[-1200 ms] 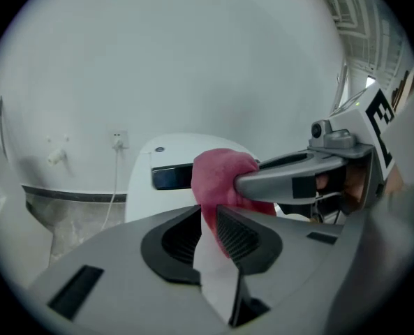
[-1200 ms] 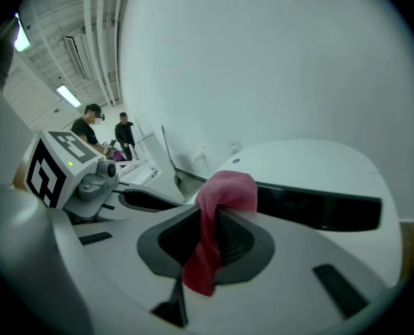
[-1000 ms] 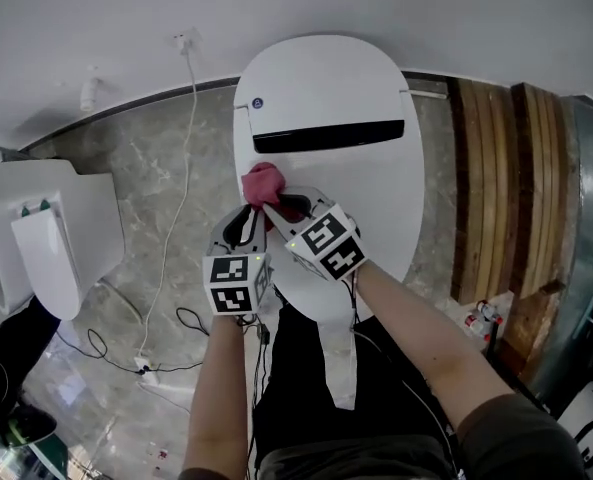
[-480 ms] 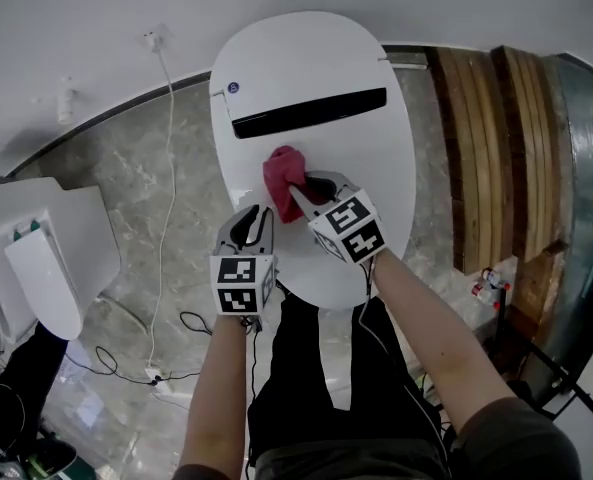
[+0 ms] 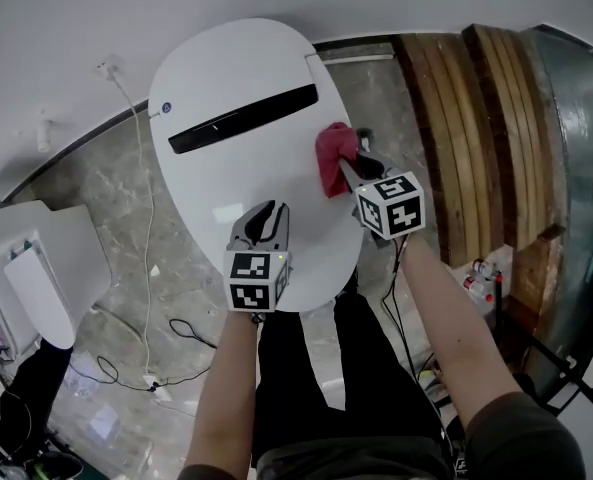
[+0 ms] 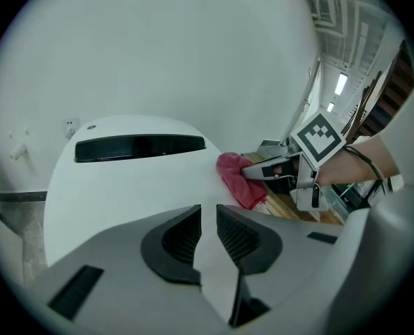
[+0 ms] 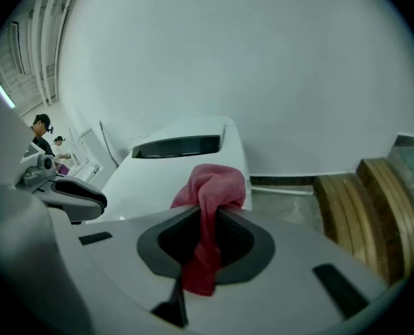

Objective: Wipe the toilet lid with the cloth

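The white toilet lid is closed, with a black strip across its back. My right gripper is shut on a bunched red cloth and presses it against the lid's right edge. In the right gripper view the cloth hangs between the jaws of the right gripper. My left gripper hovers over the lid's front part. Its jaws stand a narrow gap apart with nothing between them, and in the left gripper view the lid shows through the gap. That view also has the cloth to the right.
Stacked wooden planks lean right of the toilet. A cable runs from the wall across the marble floor at the left. Another white fixture stands at the far left. The white wall is directly behind the lid.
My right gripper has swept the cloth from below the black strip's left part across the lid to its right edge. The left gripper has moved from the lid's front left edge onto its front part.
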A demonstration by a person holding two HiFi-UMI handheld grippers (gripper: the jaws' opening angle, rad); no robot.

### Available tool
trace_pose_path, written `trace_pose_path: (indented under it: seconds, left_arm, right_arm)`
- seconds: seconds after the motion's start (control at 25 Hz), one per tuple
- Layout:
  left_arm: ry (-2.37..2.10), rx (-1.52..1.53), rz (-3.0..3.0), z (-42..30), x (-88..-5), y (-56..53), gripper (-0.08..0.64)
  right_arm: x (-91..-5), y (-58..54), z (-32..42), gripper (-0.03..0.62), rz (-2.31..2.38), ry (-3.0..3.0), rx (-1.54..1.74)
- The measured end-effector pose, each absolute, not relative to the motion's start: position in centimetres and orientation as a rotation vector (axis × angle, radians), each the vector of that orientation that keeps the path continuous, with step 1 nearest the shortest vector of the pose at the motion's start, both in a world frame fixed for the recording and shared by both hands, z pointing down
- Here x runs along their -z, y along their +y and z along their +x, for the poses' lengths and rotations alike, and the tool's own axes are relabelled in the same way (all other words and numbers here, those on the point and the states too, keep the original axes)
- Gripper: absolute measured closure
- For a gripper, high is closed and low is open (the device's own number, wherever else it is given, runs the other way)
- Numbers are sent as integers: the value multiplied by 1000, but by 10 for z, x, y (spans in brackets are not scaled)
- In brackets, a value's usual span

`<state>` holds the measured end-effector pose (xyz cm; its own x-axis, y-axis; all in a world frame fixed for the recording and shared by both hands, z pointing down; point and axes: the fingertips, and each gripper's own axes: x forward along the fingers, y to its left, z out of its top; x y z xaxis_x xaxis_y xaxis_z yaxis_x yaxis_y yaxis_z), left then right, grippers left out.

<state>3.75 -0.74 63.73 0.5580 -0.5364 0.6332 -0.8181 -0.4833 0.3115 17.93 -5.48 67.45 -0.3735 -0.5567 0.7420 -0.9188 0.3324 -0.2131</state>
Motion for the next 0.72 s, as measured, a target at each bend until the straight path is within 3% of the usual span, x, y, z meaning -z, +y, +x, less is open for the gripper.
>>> trace_pose_path:
  seconds: [0.28,0.52,0.72]
  left_arm:
    - [-1168,-624,2124,71,-645,15,480]
    - [-1242,-612,2083,44,-641,44,480]
    - [-1342,-642,2000,-26,-650,61,480]
  right_arm:
    - [-660,-28,195,549,1140,-2141,-766]
    - [-629,6,106,549,915,-2319,-724]
    - [-631,37,21,549,786,-2389,-749]
